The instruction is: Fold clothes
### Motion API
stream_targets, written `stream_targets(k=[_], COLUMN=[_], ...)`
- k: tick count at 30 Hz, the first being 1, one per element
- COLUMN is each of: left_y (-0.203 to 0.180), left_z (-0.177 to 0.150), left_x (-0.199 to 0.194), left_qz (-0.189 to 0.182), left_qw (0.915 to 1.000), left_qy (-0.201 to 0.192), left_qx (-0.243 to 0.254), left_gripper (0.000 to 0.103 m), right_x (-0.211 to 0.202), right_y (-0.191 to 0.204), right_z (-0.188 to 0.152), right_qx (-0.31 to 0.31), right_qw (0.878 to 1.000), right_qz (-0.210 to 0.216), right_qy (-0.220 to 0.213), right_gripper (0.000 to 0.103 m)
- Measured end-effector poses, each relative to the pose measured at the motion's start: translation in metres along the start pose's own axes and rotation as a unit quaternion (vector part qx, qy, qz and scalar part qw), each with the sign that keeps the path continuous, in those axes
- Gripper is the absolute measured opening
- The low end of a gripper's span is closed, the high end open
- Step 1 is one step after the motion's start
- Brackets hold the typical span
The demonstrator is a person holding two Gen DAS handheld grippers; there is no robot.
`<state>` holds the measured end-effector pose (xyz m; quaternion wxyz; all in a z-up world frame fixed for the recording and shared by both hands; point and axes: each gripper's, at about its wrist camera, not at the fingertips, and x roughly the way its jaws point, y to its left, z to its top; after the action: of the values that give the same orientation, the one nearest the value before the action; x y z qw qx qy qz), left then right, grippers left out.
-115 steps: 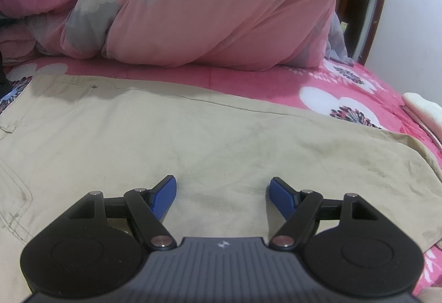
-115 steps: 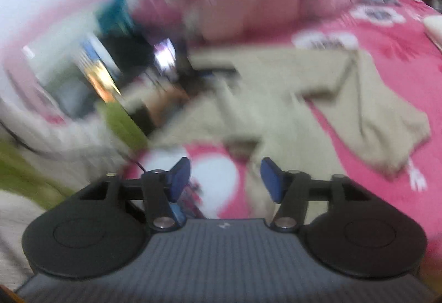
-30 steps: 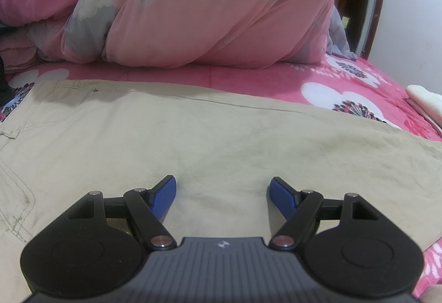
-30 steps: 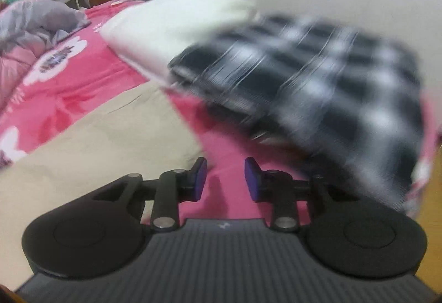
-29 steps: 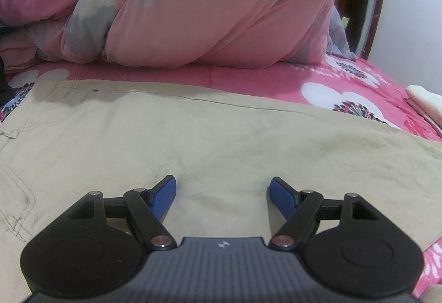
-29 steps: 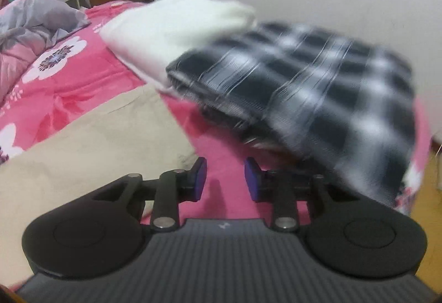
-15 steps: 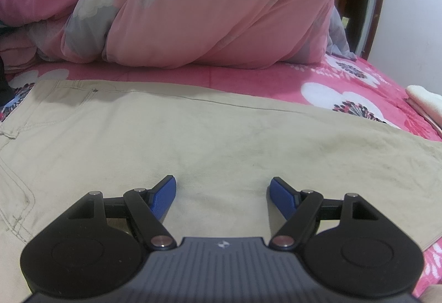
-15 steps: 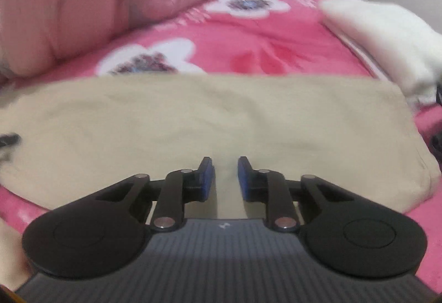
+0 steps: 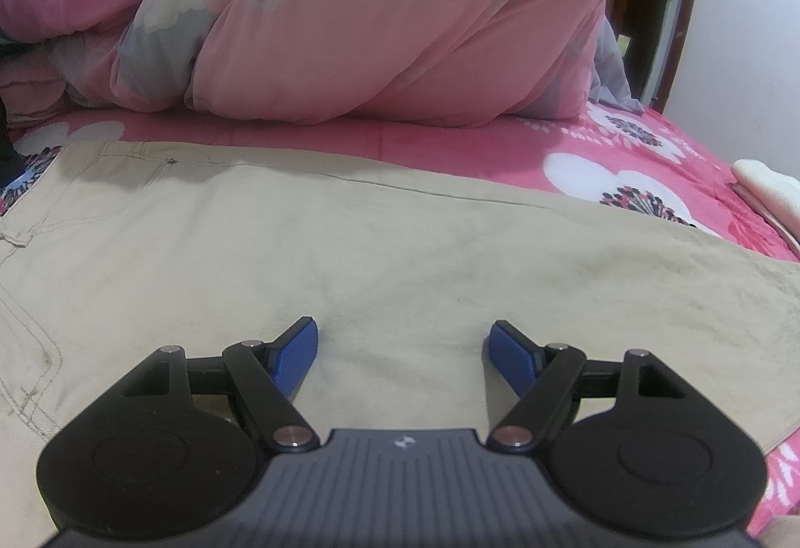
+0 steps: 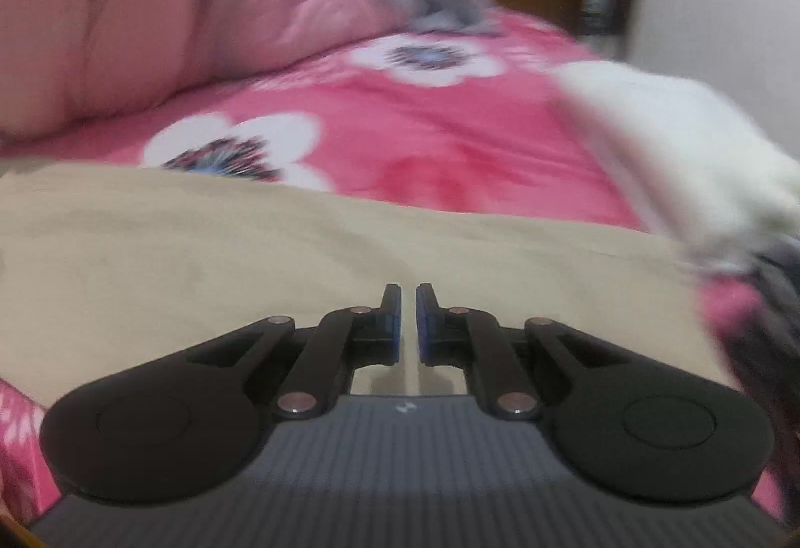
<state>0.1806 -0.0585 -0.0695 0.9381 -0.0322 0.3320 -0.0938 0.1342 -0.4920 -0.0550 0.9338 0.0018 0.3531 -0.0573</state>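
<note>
Khaki trousers (image 9: pixel 350 258) lie flat, unfolded, on the pink floral bed (image 9: pixel 450 153); left hand-held gripper (image 9: pixel 402 348) rests wide open over them, right hand-held gripper (image 10: pixel 409 323) nearly closed and empty above the leg end; folding not yet begun.

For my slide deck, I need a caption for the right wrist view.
Right gripper, jaws nearly shut and empty, over beige trousers on a pink floral bedsheet.

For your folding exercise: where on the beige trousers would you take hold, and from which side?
Probably the hem end of the beige trousers, approached from the white folded cloth's side: they lie flat, and that free edge offers a fold to pinch.
</note>
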Motion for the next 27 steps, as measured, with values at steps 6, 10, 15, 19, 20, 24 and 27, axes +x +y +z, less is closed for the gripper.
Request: stream_targets(k=[6, 10, 15, 19, 20, 24, 27], left_y=[0.001, 0.002, 0.003, 0.004, 0.004, 0.005, 0.006], left_z=[-0.001, -0.001, -0.001, -0.002, -0.002, -0.002, -0.002], left_x=[0.000, 0.000, 0.000, 0.000, 0.000, -0.001, -0.001], left_qz=[-0.004, -0.006, -0.010, -0.014, -0.015, -0.018, -0.022], left_qw=[1.0000, 1.0000, 0.9999, 0.9998, 0.9998, 0.9997, 0.9995], left_qy=[-0.002, -0.003, -0.004, -0.005, -0.006, -0.007, -0.008], left_qx=[-0.004, -0.007, -0.010, -0.013, -0.014, -0.017, -0.021], left_gripper=[0.078, 0.078, 0.078, 0.079, 0.080, 0.080, 0.081], right_x=[0.047, 0.051, 0.029, 0.073, 0.084, 0.090, 0.070], right_y=[-0.064, -0.082, -0.029, -0.009, -0.013, -0.015, 0.013], right_z=[0.024, 0.045, 0.052, 0.053, 0.057, 0.077, 0.087], right_qx=[0.070, 0.081, 0.075, 0.077, 0.087, 0.103, 0.088], right_qw=[0.994, 0.986, 0.997, 0.995, 0.994, 0.991, 0.995], right_qz=[-0.078, -0.143, -0.018, -0.007, -0.019, -0.078, -0.045], right_qy=[0.027, 0.036, 0.014, 0.059, 0.058, 0.045, 0.034], right_gripper=[0.001, 0.004, 0.004, 0.002, 0.001, 0.006, 0.007])
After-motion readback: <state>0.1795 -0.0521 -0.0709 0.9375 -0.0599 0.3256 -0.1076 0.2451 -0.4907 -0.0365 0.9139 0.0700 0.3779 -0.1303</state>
